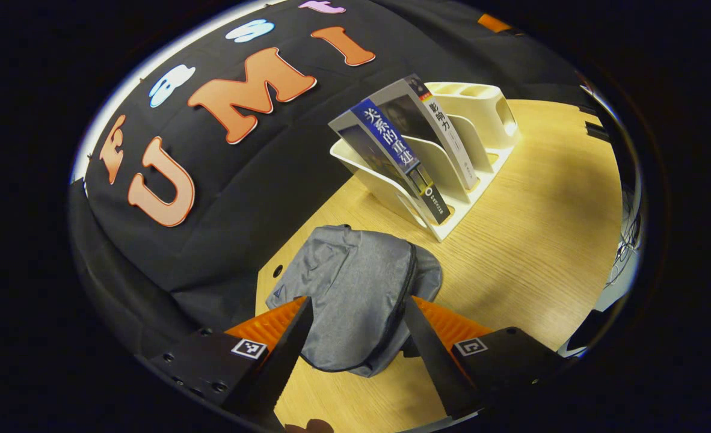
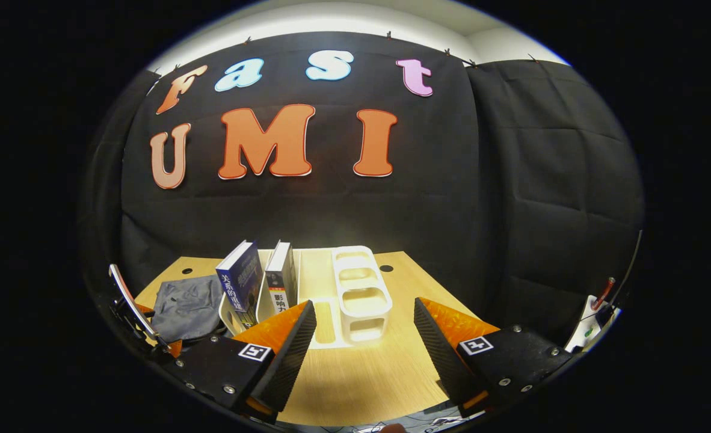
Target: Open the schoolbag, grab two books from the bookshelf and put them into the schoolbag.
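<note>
The grey schoolbag (image 1: 355, 288) lies flat on the wooden table, its dark zipper (image 1: 405, 282) running along its right side and looking closed. My left gripper (image 1: 358, 355) hovers open just in front of it, one finger on each side of the bag's near end. Beyond it, the white bookshelf (image 1: 482, 120) holds two leaning books, a blue-spined book (image 1: 400, 156) and a white-spined book (image 1: 449, 141). My right gripper (image 2: 364, 355) is open and empty, facing the bookshelf (image 2: 361, 288) from a short way off. The blue-spined book (image 2: 241, 276), the white-spined book (image 2: 282, 276) and the schoolbag (image 2: 187, 307) lie to its left.
The wooden table (image 1: 542, 240) has bare room right of the bookshelf and in front of it (image 2: 361, 373). The black cloth wall stands close behind the bag and shelf. Cables (image 1: 626, 240) hang past the table's right edge. Part of the other gripper (image 2: 130, 307) shows beside the bag.
</note>
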The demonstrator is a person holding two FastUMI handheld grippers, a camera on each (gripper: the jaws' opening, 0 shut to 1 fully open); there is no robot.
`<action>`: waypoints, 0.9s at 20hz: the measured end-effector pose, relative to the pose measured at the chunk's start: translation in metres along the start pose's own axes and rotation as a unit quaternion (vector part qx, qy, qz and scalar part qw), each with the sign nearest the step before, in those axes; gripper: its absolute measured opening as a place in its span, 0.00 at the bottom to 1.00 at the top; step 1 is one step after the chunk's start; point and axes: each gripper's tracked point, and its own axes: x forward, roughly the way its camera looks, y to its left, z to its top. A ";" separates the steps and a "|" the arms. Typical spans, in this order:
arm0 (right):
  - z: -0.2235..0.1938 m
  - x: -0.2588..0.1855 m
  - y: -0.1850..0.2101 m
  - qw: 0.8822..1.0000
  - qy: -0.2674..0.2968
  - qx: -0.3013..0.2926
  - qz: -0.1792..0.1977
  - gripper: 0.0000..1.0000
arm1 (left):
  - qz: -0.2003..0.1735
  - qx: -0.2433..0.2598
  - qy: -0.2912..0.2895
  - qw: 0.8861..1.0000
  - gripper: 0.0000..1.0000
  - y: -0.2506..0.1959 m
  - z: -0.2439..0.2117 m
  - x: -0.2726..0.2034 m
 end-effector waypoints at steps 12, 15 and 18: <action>-0.010 0.007 -0.008 0.999 0.028 -0.005 -0.030 0.98 | -0.029 0.037 0.047 0.998 0.84 -0.017 -0.029 0.048; -0.008 0.012 -0.002 0.999 0.022 -0.007 -0.027 0.98 | -0.032 0.035 0.041 0.998 0.58 -0.016 -0.026 0.047; -0.008 0.013 0.003 0.999 0.026 -0.002 -0.022 0.98 | -0.022 0.021 0.035 0.999 0.36 -0.010 -0.020 0.043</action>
